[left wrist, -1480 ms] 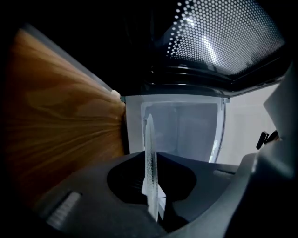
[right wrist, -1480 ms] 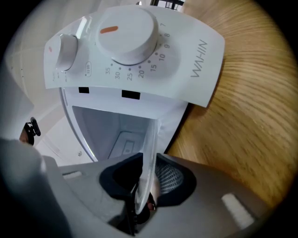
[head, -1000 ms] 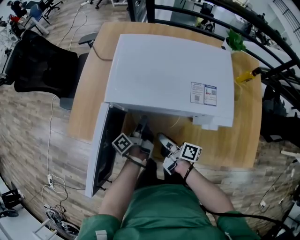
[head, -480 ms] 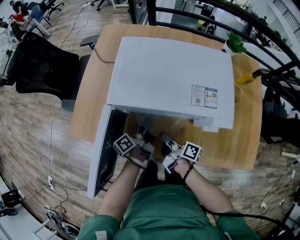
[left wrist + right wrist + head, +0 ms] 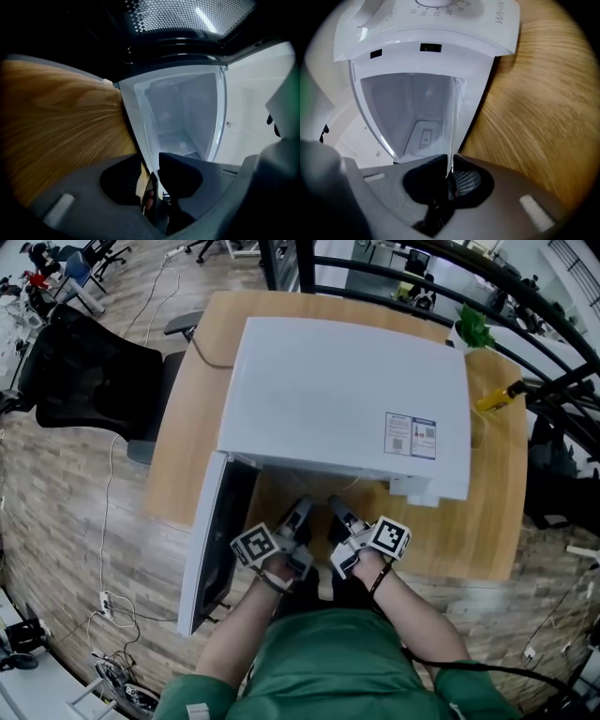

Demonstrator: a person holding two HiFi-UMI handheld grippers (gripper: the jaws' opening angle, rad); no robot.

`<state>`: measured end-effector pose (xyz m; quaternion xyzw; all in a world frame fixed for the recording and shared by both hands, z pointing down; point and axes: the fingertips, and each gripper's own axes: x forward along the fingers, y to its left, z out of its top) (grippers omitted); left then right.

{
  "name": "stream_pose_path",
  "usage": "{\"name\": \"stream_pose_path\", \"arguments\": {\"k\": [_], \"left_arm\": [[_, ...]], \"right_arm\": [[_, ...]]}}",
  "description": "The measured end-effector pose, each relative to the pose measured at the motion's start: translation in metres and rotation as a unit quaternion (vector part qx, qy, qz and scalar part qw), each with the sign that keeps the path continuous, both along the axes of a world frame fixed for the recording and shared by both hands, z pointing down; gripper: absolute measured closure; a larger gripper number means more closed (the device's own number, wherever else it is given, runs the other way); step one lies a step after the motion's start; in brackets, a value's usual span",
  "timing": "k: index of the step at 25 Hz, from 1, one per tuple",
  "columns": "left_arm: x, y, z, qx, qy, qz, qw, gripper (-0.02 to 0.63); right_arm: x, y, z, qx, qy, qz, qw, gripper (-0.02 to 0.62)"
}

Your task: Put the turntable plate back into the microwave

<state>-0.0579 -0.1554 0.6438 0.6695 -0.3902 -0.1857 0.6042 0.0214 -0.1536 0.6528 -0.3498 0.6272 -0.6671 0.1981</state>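
The clear glass turntable plate is held roughly level in front of the white microwave, whose door stands open to the left. My right gripper is closing its jaws on the plate's rim, which runs down into the narrow gap between the pads. In the left gripper view the plate shows the pale cavity through it. The jaws of my left gripper are opening, with the rim between them and space on both sides. In the head view the left gripper and right gripper sit side by side at the cavity mouth.
The microwave stands on a wooden table. A yellow tool and a green plant are at the table's far right. A black office chair stands to the left. The control dial panel is beside the opening.
Both grippers have moved forward towards the microwave opening, the left one also shifting right and rolling. They now sit closer together under the front edge.
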Motion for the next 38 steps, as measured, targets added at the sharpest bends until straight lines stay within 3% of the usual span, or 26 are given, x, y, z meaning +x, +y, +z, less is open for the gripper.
{"name": "stream_pose_path", "arguments": {"k": [4,9,16,21,38], "left_arm": [[0.007,-0.003,-0.003,-0.005,0.019,-0.005,0.9998,0.501],[0.005,-0.015,-0.003,-0.01,-0.001,-0.009,0.9999,0.551],[-0.001,-0.028,-0.003,-0.012,0.001,-0.023,0.9997,0.557],[-0.002,-0.035,-0.005,-0.013,-0.002,-0.022,0.9997,0.557],[0.005,-0.053,-0.002,-0.014,0.0,-0.024,0.9996,0.557]], "right_arm": [[0.001,-0.009,-0.001,0.005,-0.009,0.006,1.0,0.555],[0.006,-0.019,-0.002,0.007,-0.007,0.012,1.0,0.554],[0.014,-0.027,-0.008,0.02,0.023,0.008,0.999,0.513],[0.016,-0.031,-0.008,0.019,0.034,0.004,0.999,0.549],[0.025,-0.052,-0.006,0.003,0.064,0.009,0.998,0.551]]}}
